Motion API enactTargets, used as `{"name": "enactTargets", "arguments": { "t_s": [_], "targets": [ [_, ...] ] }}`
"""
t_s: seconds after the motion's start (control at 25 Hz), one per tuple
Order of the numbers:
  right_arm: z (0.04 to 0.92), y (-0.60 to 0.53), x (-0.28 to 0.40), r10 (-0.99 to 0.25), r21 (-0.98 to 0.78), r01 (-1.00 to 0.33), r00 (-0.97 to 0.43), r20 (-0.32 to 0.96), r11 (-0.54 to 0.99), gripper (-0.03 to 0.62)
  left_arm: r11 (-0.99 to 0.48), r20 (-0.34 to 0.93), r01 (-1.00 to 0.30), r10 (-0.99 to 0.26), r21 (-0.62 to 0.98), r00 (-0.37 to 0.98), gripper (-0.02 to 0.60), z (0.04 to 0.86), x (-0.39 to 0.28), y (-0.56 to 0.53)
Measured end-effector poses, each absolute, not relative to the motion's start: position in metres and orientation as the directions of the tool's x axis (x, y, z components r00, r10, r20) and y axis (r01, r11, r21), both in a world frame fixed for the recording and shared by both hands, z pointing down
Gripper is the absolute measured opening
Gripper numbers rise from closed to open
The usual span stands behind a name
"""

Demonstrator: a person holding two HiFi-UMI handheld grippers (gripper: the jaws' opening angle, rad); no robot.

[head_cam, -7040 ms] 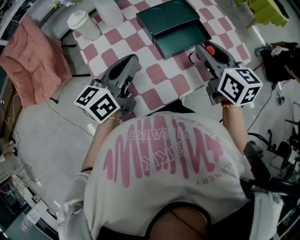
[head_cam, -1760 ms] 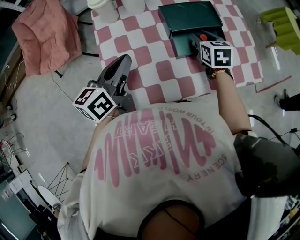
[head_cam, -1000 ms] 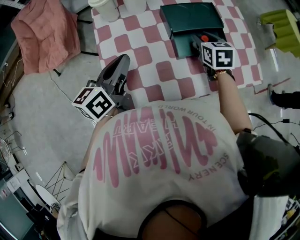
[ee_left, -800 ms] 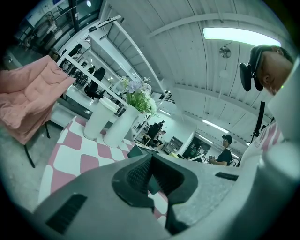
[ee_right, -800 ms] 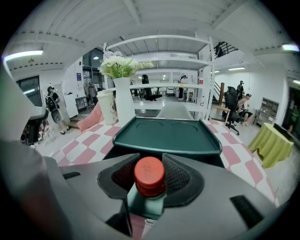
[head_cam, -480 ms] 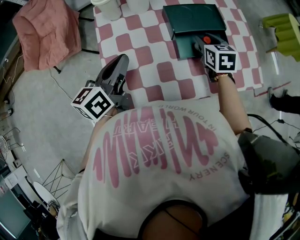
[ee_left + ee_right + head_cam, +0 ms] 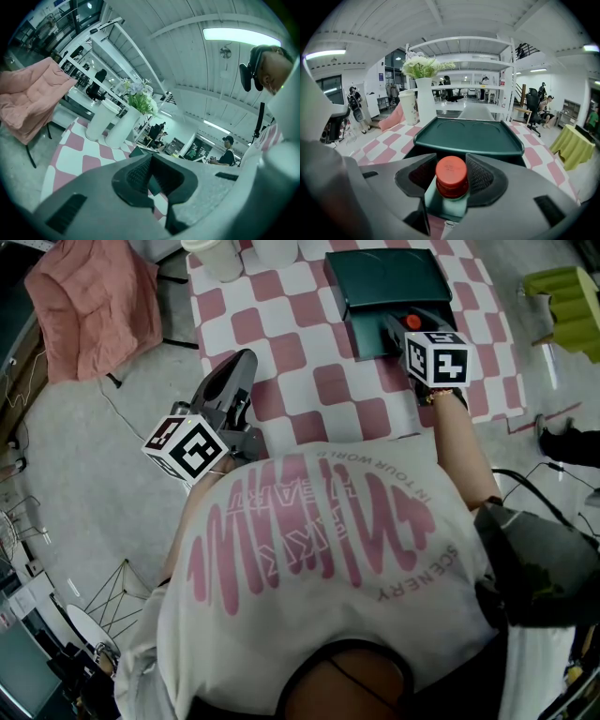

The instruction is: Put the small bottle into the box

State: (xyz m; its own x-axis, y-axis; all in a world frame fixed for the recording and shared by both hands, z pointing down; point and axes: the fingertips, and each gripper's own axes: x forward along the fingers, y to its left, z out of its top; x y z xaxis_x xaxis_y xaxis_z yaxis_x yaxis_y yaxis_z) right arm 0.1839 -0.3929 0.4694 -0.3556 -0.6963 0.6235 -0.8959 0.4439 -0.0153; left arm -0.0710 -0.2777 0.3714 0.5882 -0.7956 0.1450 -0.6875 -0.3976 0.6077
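Your right tool (image 7: 398,326) reaches over the box (image 7: 384,277) at the head view's upper right; your left tool (image 7: 244,362) hangs at the table's (image 7: 281,343) left edge. In the left gripper view, its jaws are together and empty. In the right gripper view, the jaws have just been opening and stand apart, with the bottle (image 7: 451,176) upright between them, before the box's lid.

Bright, even light from ceiling strips (image 7: 241,35); both gripper views bulge and go black at corners
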Motion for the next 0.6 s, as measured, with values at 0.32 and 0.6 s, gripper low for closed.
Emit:
{"name": "enactTargets", "arguments": {
  "t_s": [0.32,0.6],
  "targets": [
    [0.4766,-0.3923,0.1901,-0.689,-0.051,-0.908,-0.351,0.634,0.416,0.207,-0.393,0.142,-0.690,-0.801,0.608,0.582,0.006,0.3732,-0.0732,-0.2771],
    [0.4754,-0.3894,0.1926,-0.680,-0.096,-0.916,-0.357,0.640,0.390,0.215,-0.393,0.137,-0.682,-0.800,0.616,0.585,0.006,0.3697,-0.0714,-0.2772]
  ]
}}
